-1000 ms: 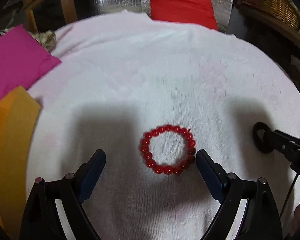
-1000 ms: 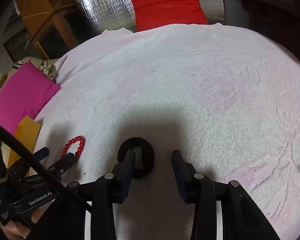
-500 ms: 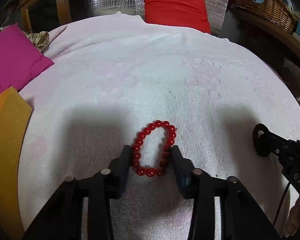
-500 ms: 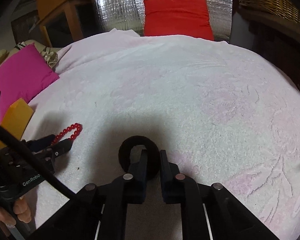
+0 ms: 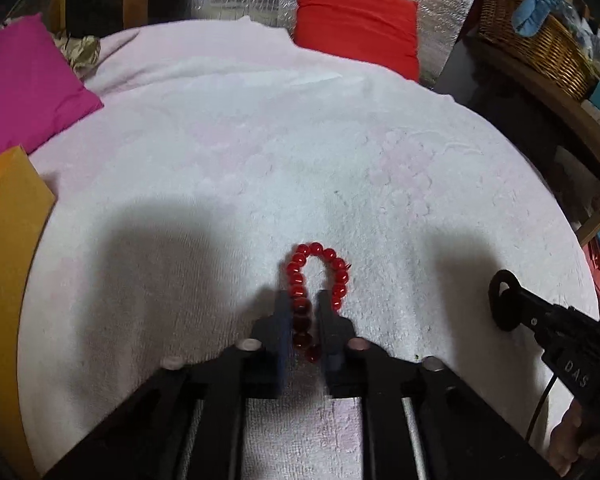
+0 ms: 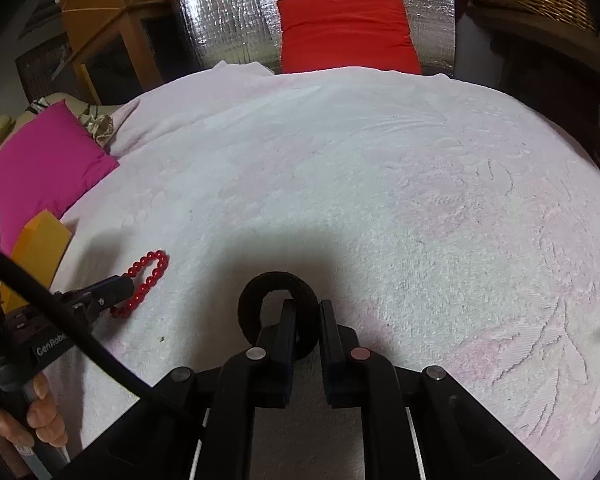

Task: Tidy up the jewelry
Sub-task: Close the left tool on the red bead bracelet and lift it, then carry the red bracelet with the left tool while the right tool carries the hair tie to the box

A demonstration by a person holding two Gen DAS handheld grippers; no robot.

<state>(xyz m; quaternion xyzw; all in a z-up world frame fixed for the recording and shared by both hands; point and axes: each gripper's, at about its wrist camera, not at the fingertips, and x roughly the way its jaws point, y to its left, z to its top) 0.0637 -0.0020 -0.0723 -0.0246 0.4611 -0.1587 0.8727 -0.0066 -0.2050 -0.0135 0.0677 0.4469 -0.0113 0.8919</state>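
A red bead bracelet (image 5: 318, 280) lies on the white towel-covered table (image 5: 260, 140). My left gripper (image 5: 303, 308) is shut on its near strand, and the rest of the loop sticks out ahead of the fingers. It also shows in the right wrist view (image 6: 146, 282), pinched by the left gripper (image 6: 120, 286). A black ring-shaped bangle (image 6: 278, 304) is clamped by its near-right rim in my right gripper (image 6: 307, 316). In the left wrist view the bangle (image 5: 504, 300) stands on edge at the right gripper's tip.
A magenta cushion (image 5: 24, 88) and an orange pad (image 5: 8, 248) lie at the left edge. A red cushion (image 5: 354, 24) leans on silver foil at the back. A wicker basket (image 5: 540, 48) sits on a shelf at the right.
My left gripper closed from wide open onto the bracelet, squeezing the loop narrow. My right gripper closed on the black bangle's rim.
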